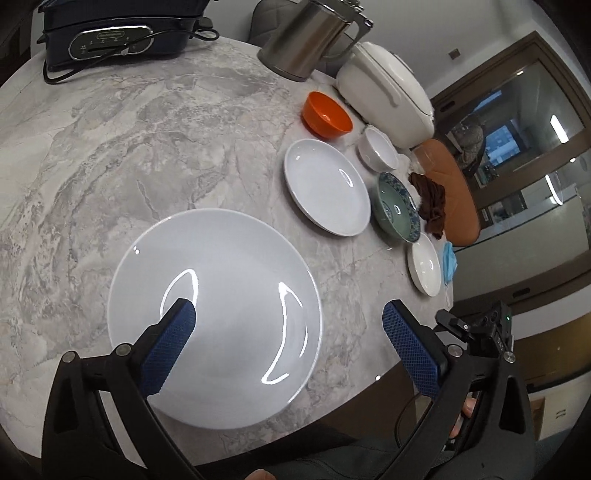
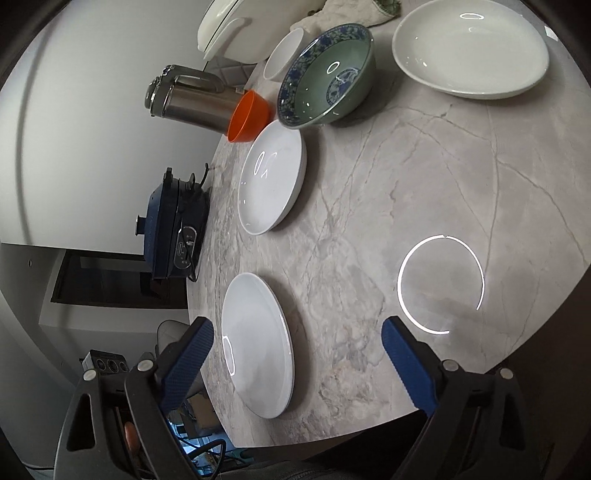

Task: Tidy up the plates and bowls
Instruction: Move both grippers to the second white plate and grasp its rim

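Note:
On the marble table [image 1: 147, 147], a large white plate [image 1: 214, 317] lies near the front edge. My left gripper [image 1: 288, 310] hovers open over it, with nothing between its blue pads. Further right sit a second white plate [image 1: 325, 192], an orange bowl [image 1: 327, 116], a small white bowl [image 1: 378, 147], a green blue-patterned bowl [image 1: 397, 206] and a shallow white bowl [image 1: 424, 264]. In the right wrist view, my right gripper [image 2: 297, 325] stands open above the large plate [image 2: 258, 347] and holds nothing. Beyond it are the second plate [image 2: 271, 181], the green bowl [image 2: 325, 77] and the shallow white bowl [image 2: 469, 51].
A steel kettle [image 1: 306, 37], a white rice cooker [image 1: 388, 92] and a dark blue electric grill [image 1: 114, 33] with its cord line the far side. A brown cloth [image 1: 432, 203] and a blue face mask [image 1: 448, 262] lie at the right edge beside an orange chair [image 1: 458, 177].

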{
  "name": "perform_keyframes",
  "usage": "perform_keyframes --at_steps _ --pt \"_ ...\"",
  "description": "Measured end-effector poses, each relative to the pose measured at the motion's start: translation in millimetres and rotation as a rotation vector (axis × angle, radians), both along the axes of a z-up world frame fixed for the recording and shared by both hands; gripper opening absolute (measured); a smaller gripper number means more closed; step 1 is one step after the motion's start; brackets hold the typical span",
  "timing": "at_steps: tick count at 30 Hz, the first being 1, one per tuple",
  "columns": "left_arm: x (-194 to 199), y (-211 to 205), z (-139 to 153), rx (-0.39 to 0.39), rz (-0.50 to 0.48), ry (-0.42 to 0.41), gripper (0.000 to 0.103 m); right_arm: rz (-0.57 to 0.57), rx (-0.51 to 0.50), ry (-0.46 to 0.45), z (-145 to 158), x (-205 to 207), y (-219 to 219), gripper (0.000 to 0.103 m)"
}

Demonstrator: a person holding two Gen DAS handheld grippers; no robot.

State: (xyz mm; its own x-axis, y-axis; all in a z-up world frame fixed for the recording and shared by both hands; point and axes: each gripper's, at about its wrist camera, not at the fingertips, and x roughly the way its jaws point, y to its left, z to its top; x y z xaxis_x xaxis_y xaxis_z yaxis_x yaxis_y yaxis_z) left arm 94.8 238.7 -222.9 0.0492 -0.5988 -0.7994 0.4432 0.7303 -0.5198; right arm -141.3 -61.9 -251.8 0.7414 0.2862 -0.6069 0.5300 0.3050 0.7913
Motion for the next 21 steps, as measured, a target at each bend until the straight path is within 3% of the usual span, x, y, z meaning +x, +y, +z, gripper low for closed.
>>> perform_keyframes --at_steps 6,10,11,15,21 --pt "87.3 -48.4 -4.5 0.131 -0.098 -0.029 0.101 -0.049 -0.039 -0.023 8.3 29.8 -25.8 0.094" --pt "141.1 -110.5 -9.3 0.215 -0.209 -0.103 0.101 -0.107 -0.010 -0.011 -6.6 66.6 -56.6 0.078" --pt "149.4 -130.3 -12.8 0.238 -0.265 -0.120 0.101 -0.126 -0.003 0.000 -10.4 74.0 -63.0 0.073" --pt "171.8 -190.4 -35.5 0.350 -0.439 -0.207 0.101 -0.181 0.031 0.024 -21.1 95.8 -78.3 0.072" --pt "193.5 -230.6 -75.4 0.414 -0.564 -0.181 0.087 -0.201 0.060 0.035 -37.3 111.5 -76.4 0.072"
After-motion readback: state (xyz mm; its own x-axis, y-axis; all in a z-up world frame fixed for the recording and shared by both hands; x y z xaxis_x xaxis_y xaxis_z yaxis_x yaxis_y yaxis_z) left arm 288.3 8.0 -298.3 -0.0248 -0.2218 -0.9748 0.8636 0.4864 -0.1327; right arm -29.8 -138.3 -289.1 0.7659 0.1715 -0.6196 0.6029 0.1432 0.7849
